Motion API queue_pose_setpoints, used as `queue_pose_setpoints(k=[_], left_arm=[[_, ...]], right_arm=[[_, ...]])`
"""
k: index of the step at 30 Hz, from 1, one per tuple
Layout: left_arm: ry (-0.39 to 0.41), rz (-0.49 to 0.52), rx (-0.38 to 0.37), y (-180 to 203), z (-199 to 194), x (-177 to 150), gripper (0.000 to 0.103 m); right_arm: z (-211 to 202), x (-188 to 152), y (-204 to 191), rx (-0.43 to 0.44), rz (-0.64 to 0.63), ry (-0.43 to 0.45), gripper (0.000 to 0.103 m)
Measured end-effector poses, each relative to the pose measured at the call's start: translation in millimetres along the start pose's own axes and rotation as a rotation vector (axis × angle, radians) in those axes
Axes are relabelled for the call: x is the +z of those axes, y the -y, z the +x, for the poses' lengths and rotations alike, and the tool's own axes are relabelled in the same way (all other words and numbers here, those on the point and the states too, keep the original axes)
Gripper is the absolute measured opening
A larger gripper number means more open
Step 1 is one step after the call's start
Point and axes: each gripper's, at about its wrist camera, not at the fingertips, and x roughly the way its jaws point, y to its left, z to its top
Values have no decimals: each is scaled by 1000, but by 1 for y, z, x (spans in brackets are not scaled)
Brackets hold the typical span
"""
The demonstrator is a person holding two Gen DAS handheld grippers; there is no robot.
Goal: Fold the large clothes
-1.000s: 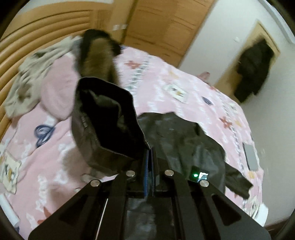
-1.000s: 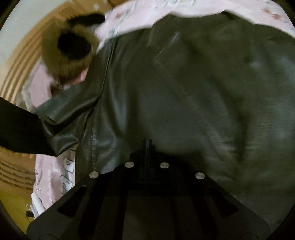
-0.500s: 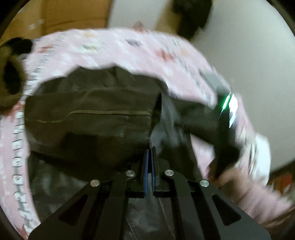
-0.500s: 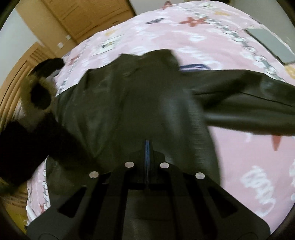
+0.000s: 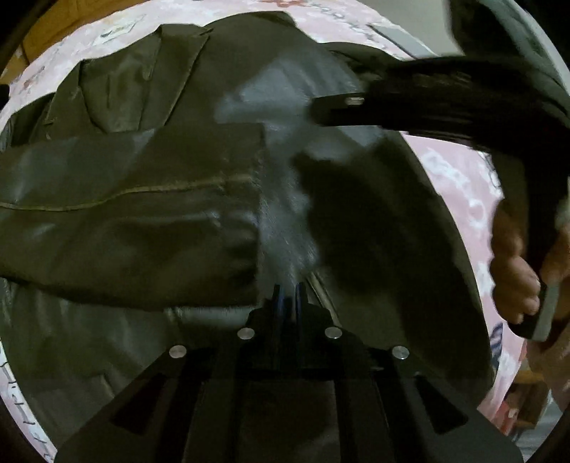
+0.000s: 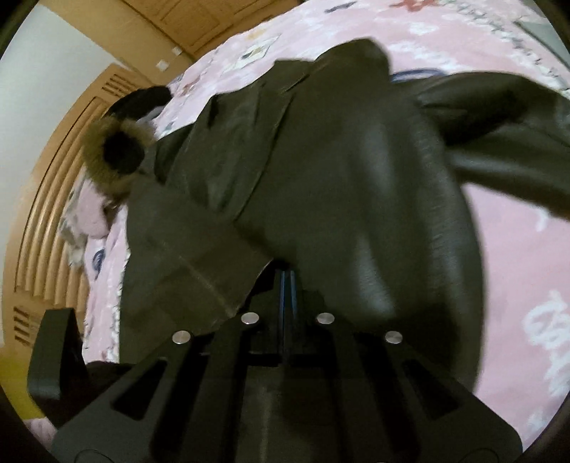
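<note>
A large dark leather jacket lies spread on a pink patterned bed; it also fills the right wrist view. One sleeve is folded across the body and ends just left of my left gripper. That gripper's jaws stand a narrow gap apart, low over the jacket, and I cannot tell if fabric is between them. My right gripper is shut, its tips at the jacket's fabric; a grip is not clear. The other sleeve stretches out to the right. The right gripper also crosses the left wrist view, blurred.
A fur-trimmed dark hood and a pile of pale clothes lie near the wooden headboard. A wooden wardrobe stands behind the bed. The person's hand holds the right gripper's handle.
My left gripper carried the sleeve across the jacket's body and laid it flat, then its jaws parted slightly. My right gripper pulled back, and the view now shows the whole jacket.
</note>
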Motion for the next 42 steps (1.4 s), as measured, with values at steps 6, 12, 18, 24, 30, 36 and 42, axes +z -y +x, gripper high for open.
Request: queue_pose_setpoints(k=[6,12,18,24,30,36,42], left_arm=[[13,-66,-16,-12,-43,-34,31],[-23,-168,57,-49,-69,-53,39],[-50,-269,118,-92,-79,-73,45],[-47,-359,115,-121,-81,-79,46],[-44,-381,134,-125,-84,-75,50],[-29,-439,168,-138,-101,-68,52],[-7,-504,218,-164,-117,-49,54]], right_arm=[[10,-2,-15,119,91,-26,9],[28,-3,-23,139,157,-39,62],[47,-2,-18,107,215,-15,62],[64,3,-19,107,238,-17,31],[49,9,-35,38,181,40,2],[-15,12,-53,11,140,168,2],[-76,-13,-44,-14,198,240,2]])
